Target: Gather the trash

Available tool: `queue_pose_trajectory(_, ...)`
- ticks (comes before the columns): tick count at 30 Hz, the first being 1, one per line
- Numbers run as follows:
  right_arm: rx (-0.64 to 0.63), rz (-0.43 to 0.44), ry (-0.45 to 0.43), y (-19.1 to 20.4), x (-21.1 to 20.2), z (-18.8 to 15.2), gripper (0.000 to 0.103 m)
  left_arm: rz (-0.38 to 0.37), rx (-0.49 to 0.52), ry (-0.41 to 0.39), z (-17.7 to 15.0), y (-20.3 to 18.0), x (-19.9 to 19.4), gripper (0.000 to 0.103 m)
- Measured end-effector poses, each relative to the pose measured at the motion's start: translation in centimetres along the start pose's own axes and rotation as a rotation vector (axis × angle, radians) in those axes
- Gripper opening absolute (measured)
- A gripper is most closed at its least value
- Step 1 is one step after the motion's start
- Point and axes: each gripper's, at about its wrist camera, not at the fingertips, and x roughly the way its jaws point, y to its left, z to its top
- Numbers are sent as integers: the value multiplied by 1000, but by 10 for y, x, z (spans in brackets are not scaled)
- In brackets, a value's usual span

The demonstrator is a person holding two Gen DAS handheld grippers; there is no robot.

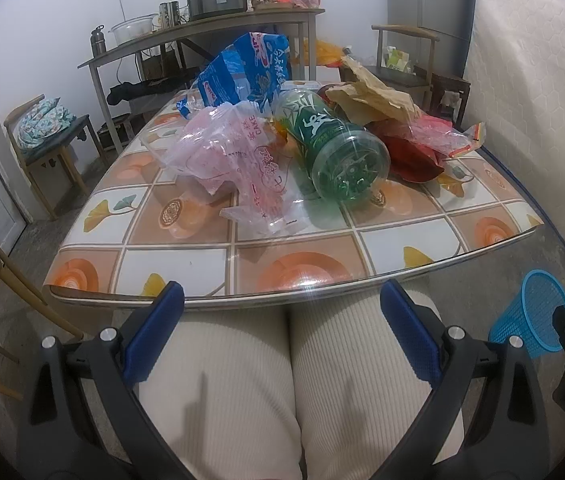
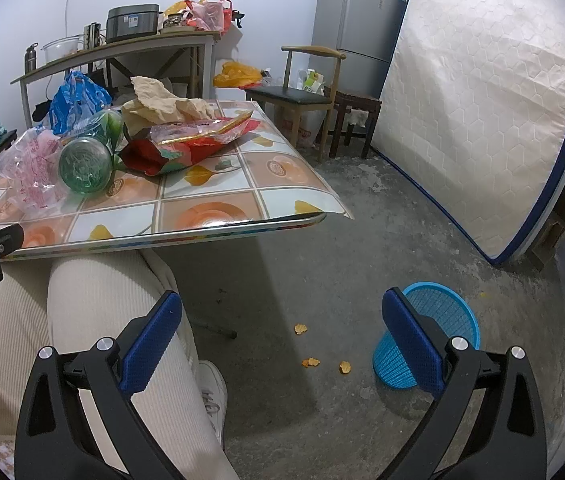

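Left gripper (image 1: 282,300) held low over the lap, jaws spread wide and empty, just short of the near edge of the table (image 1: 186,268). Right gripper (image 2: 282,312) likewise gaping, nothing between the pads, out over bare concrete floor (image 2: 322,264) to the right of the table's near right corner.

Trash heaped at mid-table, well back from the near edge: green plastic bottle (image 1: 334,152) lying on its side, base toward the near edge; crumpled pink-printed clear bag (image 1: 226,160) touching it on the left; blue snack bag (image 1: 242,76) behind, standing up; brown crumpled paper (image 1: 370,96) at far right; red wrapper (image 1: 414,156) below it, close to the right edge. A bare strip of tablecloth along the near edge.

Blue mesh bin (image 2: 434,336) on the floor to the right, partly hidden behind the right gripper's right finger. Small orange scraps (image 2: 310,362) on the floor left of the bin. Open floor between table and mattress (image 2: 482,100) leaning at far right. Chair (image 2: 306,92) and fridge (image 2: 358,20) beyond the far right corner; cluttered side table (image 1: 202,36) and another chair (image 1: 50,140) at far left.
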Motion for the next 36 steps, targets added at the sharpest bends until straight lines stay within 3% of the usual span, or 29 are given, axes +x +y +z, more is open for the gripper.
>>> queue_pose_trajectory(17,3,18,38,2,13,-5,98,13,-11,47,-4,3,17,95)
queue_pose_trajectory(22,22,96,83,11,28,1,98,42,-20,39,2,17,24,95)
queue_pose_trajectory(26,37,164,34,20,30,23,98,57,13,-16,20,33,23,95)
queue_pose_trajectory(31,74,279,-98,36,27,64,98,-77,-10,-56,59,68,21,95)
queue_pose_trajectory(36,124,406,-157,57,39,96,98,-329,-99,-216,81,111,21,95)
